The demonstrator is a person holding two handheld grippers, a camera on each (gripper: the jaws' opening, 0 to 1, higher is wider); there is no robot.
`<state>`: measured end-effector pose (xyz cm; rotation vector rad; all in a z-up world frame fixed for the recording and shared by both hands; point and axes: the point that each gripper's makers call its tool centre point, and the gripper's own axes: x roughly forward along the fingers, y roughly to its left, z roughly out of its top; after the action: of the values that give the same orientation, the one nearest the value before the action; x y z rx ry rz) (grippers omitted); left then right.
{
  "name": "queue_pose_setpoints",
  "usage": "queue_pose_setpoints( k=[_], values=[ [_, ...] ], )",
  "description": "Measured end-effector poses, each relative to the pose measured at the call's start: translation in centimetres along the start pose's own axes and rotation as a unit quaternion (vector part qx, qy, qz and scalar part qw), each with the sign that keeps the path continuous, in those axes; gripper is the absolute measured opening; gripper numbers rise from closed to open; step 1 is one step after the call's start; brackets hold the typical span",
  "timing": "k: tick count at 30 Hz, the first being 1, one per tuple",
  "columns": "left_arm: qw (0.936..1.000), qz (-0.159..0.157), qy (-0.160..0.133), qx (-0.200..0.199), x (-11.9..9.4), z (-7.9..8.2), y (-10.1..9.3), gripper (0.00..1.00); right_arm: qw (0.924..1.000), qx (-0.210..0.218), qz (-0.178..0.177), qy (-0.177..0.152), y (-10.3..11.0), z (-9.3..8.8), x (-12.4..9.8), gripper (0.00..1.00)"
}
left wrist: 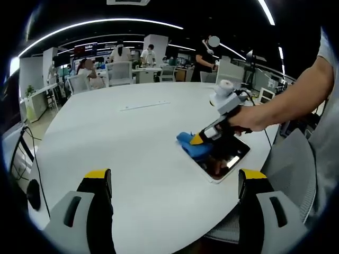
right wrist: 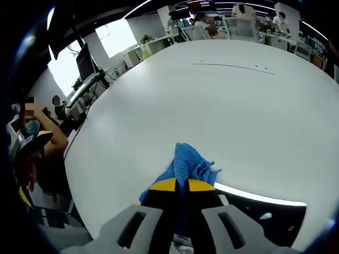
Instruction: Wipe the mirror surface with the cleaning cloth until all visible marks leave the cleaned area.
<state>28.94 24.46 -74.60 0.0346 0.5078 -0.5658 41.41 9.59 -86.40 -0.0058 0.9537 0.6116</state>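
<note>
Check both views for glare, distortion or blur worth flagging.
Left gripper view: fisheye bends the table edge; mirror reflects ceiling light. Right gripper view: a bright strip glares on the mirror, windows are blown out, cloth stays sharp.

No readable text, labels, brands or numbers anywhere; far screens and office signage too small and blurred to make out.

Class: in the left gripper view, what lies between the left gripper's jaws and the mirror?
Only bare white table lies between the left gripper and the mirror.
</note>
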Motion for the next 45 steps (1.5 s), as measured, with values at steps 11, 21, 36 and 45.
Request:
queue_pose_setpoints(
  k=[11, 21, 36, 45],
  values=[
    [1.0000, 0.002, -0.001, -0.001, 0.0, 0.1, 0.1, 0.99, 0.9999, -0.012, -0.002, 0.002, 0.2, -0.3, -0.1, 0.00],
    [1.0000, -0.004, -0.001, -0.001, 0.3, 0.1, -0.6, 0.99, 0.9999, -0.011, -0.001, 0.008, 0.6, -1.2, -0.7, 0.00],
    [0.9999, -0.014, 0.008, 0.003, 1.0, -0.4, -1.4, 0.99, 0.9999, -0.002, -0.005, 0.016, 1.6, -2.7, -1.5, 0.00],
    [0.9999, -0.013, 0.007, 0.008, 1.0, -0.2, -1.3, 0.99, 0.9998, 0.003, -0.006, 0.019, 1.8, -3.2, -1.8, 0.00]
  ],
)
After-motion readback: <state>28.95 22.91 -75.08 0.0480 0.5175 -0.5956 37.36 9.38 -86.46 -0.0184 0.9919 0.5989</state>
